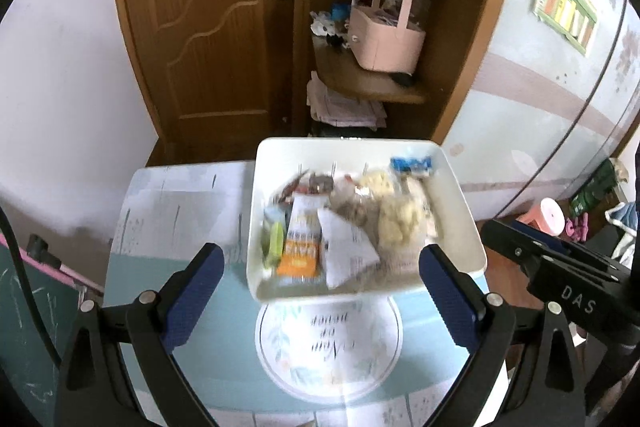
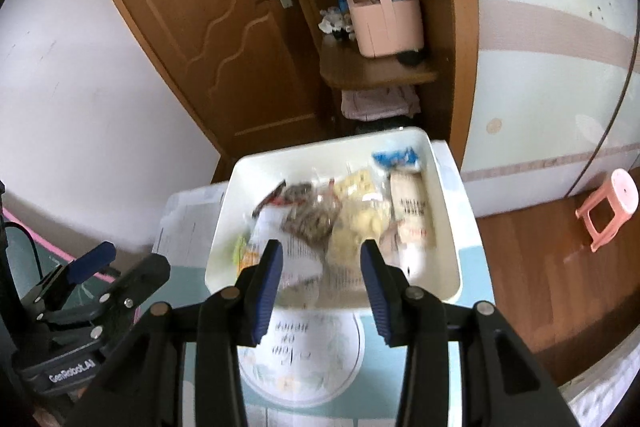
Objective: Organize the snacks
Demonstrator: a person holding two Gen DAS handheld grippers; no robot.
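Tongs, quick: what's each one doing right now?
Left tongs: open, holding nothing, above the near edge of the white tray.
Right tongs: open, holding nothing.

A: Any lettering you can actually read?

B: Two bits. "DAS" in pale letters on the black body of the right claw (image 1: 576, 277), at four o'clock in the left wrist view. "GenRobot.AI" on the left claw (image 2: 84, 273), at eight o'clock in the right wrist view.

A: The snack packets (image 1: 340, 223)? The round emblem (image 1: 328, 343) on the surface?

B: Print on both, too blurred to read.
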